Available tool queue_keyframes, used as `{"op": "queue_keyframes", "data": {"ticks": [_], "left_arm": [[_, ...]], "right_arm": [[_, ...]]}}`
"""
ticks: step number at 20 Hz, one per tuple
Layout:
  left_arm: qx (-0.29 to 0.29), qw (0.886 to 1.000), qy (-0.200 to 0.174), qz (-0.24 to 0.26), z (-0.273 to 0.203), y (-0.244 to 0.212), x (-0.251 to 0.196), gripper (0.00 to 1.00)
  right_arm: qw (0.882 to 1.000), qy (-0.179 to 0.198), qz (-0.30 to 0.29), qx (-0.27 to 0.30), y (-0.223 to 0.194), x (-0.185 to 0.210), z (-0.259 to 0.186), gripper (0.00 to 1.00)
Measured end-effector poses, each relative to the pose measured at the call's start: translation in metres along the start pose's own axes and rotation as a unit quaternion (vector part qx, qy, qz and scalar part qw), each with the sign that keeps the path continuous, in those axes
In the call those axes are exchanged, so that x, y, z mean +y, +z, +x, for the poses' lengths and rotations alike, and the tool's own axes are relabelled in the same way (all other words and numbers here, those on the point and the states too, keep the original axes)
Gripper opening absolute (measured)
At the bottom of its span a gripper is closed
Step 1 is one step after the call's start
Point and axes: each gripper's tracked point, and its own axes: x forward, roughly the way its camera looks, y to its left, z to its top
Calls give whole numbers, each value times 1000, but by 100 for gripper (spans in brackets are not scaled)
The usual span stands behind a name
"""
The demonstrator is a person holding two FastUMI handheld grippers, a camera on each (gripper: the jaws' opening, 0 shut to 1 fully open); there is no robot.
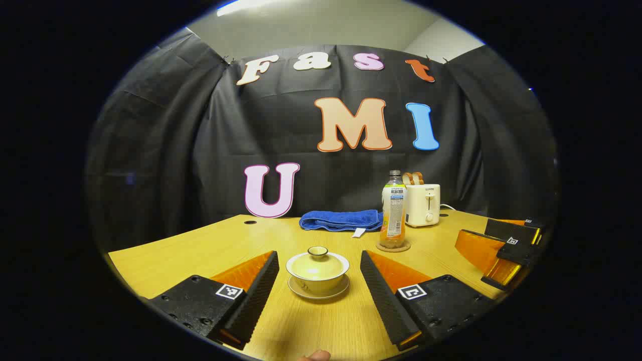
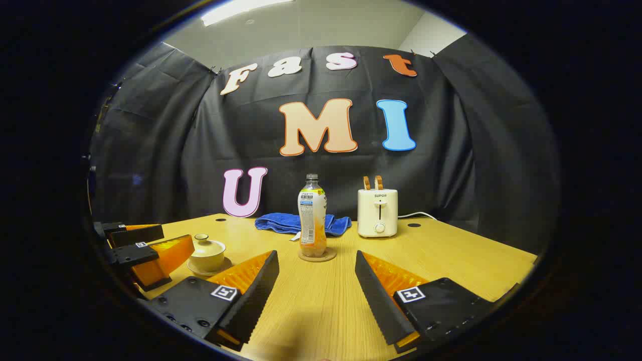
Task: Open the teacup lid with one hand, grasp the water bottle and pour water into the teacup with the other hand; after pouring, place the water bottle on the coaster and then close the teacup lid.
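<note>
In the left gripper view, the left gripper (image 1: 319, 286) is hovering with its 2 fingers spread wide and gripping nothing, while the teacup (image 1: 317, 275) is sitting on its saucer between them with the lid (image 1: 317, 260) on. In the right gripper view, the right gripper (image 2: 317, 288) is likewise standing wide open and empty, facing the water bottle (image 2: 312, 215), which is standing upright on the coaster (image 2: 317, 254) (a blue towel (image 2: 296, 223) and a toaster (image 2: 377, 212) are sitting behind it on the table (image 2: 451, 260)).
</note>
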Motion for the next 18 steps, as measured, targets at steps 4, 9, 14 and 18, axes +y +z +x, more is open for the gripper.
{"op": "queue_keyframes", "data": {"ticks": [4, 9, 14, 18], "left_arm": [[0, 1000, 0, 0, 1, 0, 0, 95], [-1, 1000, -2, 0, 1, 1, -1, 95], [-2, 1000, -10, 0, 1, 0, -4, 95], [0, 1000, -13, 7, 8, 0, -4, 95]], "right_arm": [[1000, -5, 0, -1, 0, -2, 0, 94], [1000, -9, 0, -1, -1, -2, 1, 94], [1000, -9, -1, -1, -1, -2, 1, 94], [1000, -9, -1, -1, -1, -2, 2, 94]]}}
